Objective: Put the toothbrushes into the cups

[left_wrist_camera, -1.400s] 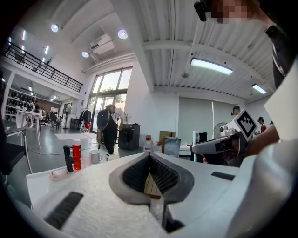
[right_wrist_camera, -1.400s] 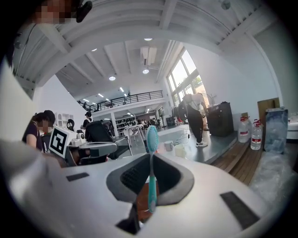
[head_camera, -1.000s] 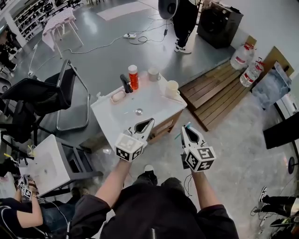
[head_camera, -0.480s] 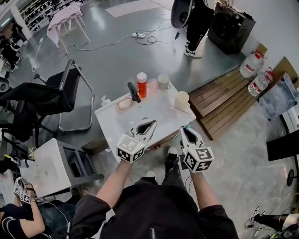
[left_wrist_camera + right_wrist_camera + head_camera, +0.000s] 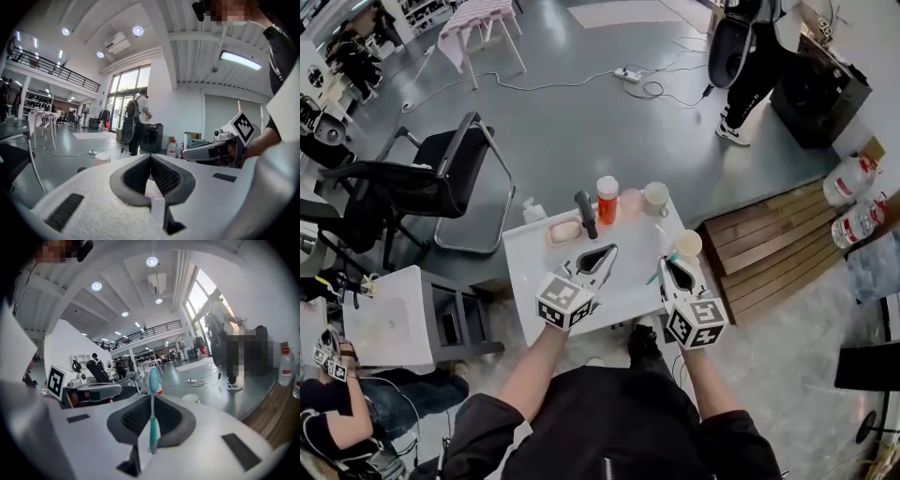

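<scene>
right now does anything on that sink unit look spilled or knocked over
Nothing stands out. The orange bottle, grey cup and cream cup stand upright on the white sink top, with no spill visible.

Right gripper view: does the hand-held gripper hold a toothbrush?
Yes, a teal toothbrush stands clamped between the closed jaws of the right hand-held gripper, its head pointing up.

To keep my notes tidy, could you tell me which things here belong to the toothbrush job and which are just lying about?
Job in hand: teal toothbrush, held by the right gripper; cream cup; greyish cup; white table.
Lying about: orange bottle; soap dish; black tap; black chair.
</scene>
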A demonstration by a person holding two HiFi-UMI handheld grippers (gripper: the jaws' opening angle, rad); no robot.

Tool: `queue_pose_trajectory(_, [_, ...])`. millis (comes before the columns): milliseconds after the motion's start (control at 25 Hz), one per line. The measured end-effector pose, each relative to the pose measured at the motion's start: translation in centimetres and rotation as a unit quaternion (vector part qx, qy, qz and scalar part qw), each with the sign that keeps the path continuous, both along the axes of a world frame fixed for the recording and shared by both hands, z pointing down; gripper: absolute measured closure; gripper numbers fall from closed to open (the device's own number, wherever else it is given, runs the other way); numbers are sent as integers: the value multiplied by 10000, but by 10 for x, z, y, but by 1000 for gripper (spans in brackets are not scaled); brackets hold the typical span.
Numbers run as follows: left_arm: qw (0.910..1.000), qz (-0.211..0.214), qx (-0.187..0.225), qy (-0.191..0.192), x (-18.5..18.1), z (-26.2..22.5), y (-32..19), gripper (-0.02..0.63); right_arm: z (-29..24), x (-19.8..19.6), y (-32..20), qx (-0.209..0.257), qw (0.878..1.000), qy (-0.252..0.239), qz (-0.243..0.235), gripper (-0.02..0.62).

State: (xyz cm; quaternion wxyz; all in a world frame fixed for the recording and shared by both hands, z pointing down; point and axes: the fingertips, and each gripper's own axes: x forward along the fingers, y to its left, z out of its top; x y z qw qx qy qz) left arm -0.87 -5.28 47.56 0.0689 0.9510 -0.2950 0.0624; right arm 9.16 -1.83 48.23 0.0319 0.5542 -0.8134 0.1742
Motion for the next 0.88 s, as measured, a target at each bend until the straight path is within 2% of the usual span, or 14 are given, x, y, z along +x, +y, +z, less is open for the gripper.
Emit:
queue_pose_trajectory(240, [9953, -946, -188, -65, 11, -5, -43, 604, -4, 10, -61, -177, 9946, 24, -1018, 572])
queue_pose_trajectory(400, [9906, -1341, -251, -69, 5, 1, -62, 604, 6, 4, -87, -268, 9886, 142, -1474, 572])
queue_pose_trajectory(640, [9882, -1493, -338, -99, 1, 9, -77, 604, 21, -1, -114, -459, 9868, 73, -1554, 572])
queue_pose_trajectory(880, [9887, -1455, -358, -69, -8, 10, -88, 604, 13, -3, -151, -428, 9903, 15, -1319, 572])
